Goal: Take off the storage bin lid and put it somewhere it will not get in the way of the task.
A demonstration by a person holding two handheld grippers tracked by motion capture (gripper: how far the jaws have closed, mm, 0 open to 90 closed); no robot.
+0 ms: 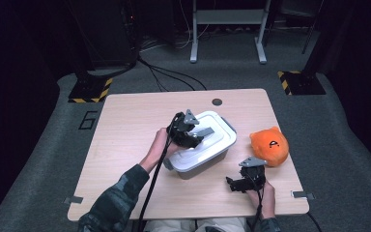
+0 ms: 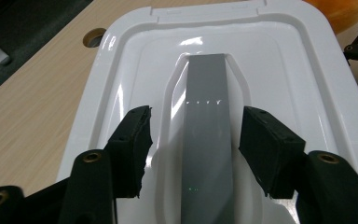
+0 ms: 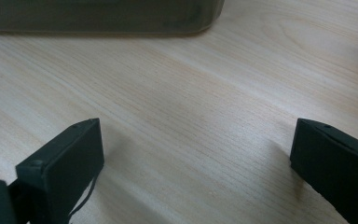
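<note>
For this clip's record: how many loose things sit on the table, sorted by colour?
White and grey: 1, the lidded box with a grey handle
Orange: 1, the plush toy
Total: 2

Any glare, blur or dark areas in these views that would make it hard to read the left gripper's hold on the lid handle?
High view: surroundings are dark, the table evenly lit, detail soft. Left gripper view: bright glare patches on the white lid; the grey handle is sharp, with small gaps to the pads. Right gripper view: the near pads are slightly soft and cast faint shadows on the wood.
</note>
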